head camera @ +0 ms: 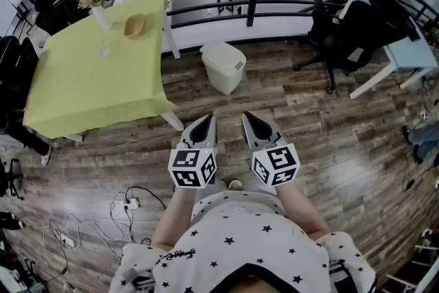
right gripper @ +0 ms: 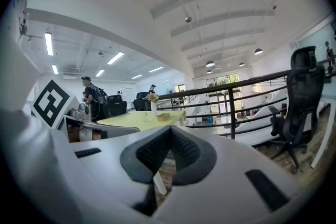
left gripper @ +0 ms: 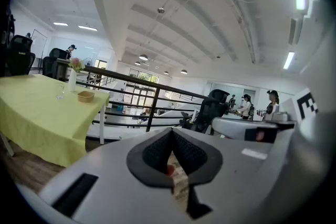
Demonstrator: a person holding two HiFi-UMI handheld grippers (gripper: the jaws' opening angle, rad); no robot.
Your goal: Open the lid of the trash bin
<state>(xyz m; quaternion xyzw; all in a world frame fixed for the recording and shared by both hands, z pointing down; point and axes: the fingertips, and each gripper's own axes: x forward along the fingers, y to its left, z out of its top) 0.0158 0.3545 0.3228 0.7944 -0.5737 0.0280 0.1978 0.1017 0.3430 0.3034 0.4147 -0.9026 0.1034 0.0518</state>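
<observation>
Tongs closed, empty: left gripper [head camera: 208, 121], right gripper [head camera: 247, 118]

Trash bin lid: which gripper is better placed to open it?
Left, but only narrowly. The left gripper and right gripper are both shut, empty and short of the trash bin, which stands ahead slightly nearer the left one's line.

The right edge cuts off the pale blue desk [head camera: 411, 53].

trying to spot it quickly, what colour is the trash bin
The trash bin is off-white all over; it shows best in the head view.
</observation>
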